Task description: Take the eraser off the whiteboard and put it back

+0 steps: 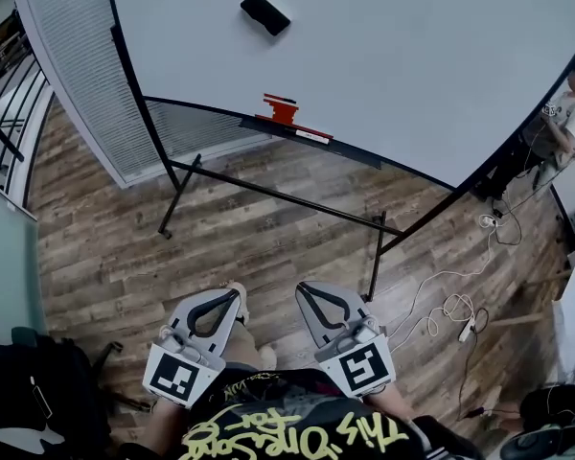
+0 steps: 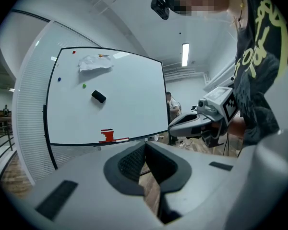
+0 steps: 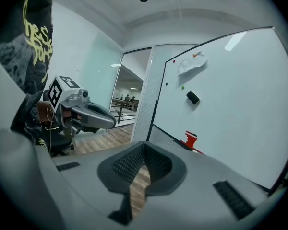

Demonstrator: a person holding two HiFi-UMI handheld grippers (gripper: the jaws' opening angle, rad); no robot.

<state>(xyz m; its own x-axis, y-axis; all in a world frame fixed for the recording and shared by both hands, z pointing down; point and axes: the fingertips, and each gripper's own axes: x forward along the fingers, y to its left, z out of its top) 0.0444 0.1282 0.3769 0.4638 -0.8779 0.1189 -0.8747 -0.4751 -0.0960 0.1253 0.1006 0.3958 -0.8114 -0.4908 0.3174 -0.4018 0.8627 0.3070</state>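
Note:
A black eraser (image 1: 265, 12) sticks to the whiteboard (image 1: 412, 56), above a red holder (image 1: 281, 111) on the board's lower rail. The left gripper view shows the eraser (image 2: 98, 97) mid-board, and the right gripper view has it (image 3: 193, 97) too. My left gripper (image 1: 232, 296) and right gripper (image 1: 307, 291) hang side by side low in the head view, far short of the board. Both are shut with nothing between their tips. From each gripper view the other gripper is visible: the right gripper (image 2: 175, 125) and the left gripper (image 3: 110, 120).
The whiteboard stands on a black frame (image 1: 268, 195) over a wood-plank floor (image 1: 105, 257). White cables and a power strip (image 1: 465, 326) lie at right. A person (image 1: 565, 113) stands beyond the board's right end. A crumpled paper (image 2: 95, 63) and coloured magnets are on the board.

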